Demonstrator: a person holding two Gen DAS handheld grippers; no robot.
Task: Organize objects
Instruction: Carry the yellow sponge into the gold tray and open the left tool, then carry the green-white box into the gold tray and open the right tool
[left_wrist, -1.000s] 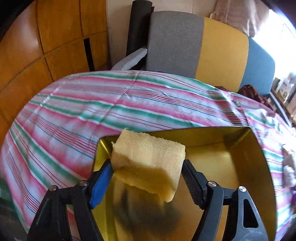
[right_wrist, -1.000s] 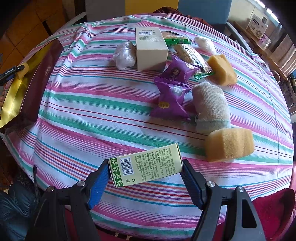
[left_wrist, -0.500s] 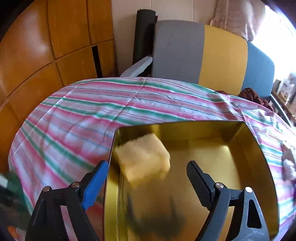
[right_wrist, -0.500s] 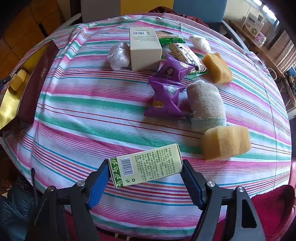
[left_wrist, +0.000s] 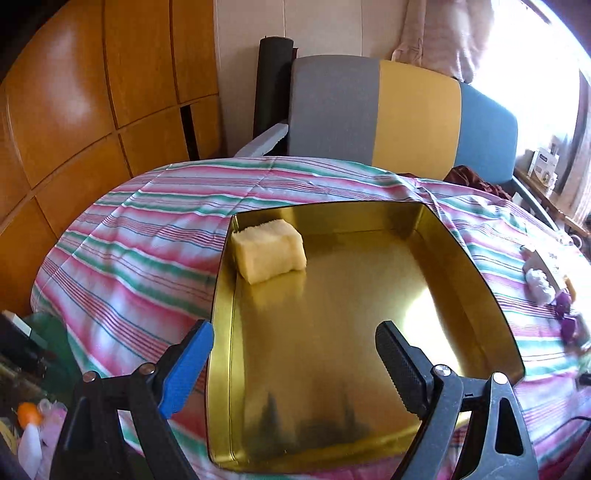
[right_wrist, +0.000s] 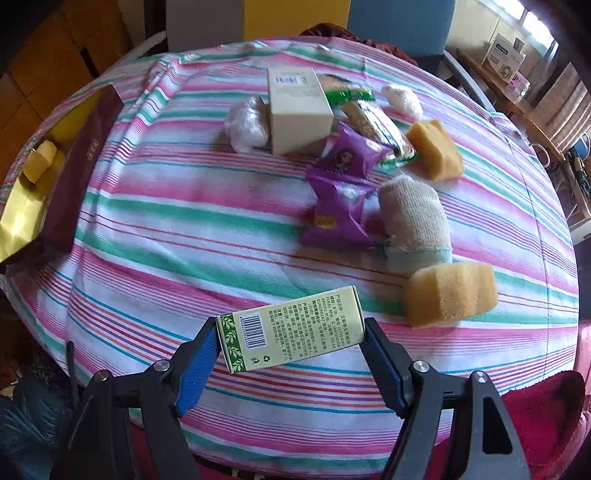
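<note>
A gold tin lies on the striped tablecloth. A yellow sponge rests in its far left corner; the tin and sponge also show at the far left of the right wrist view. My left gripper is open and empty above the tin's near side. My right gripper is shut on a green printed box, held above the table's near edge.
On the cloth lie a white box, two purple snack packets, a rolled beige cloth, two more sponges, wrapped white lumps and green-wrapped bars. A grey-yellow-blue chair stands behind the table.
My left gripper opened and let go of the yellow sponge, which dropped into the tin's far left corner. The gripper then drew back. My right gripper kept its hold on the green box.
</note>
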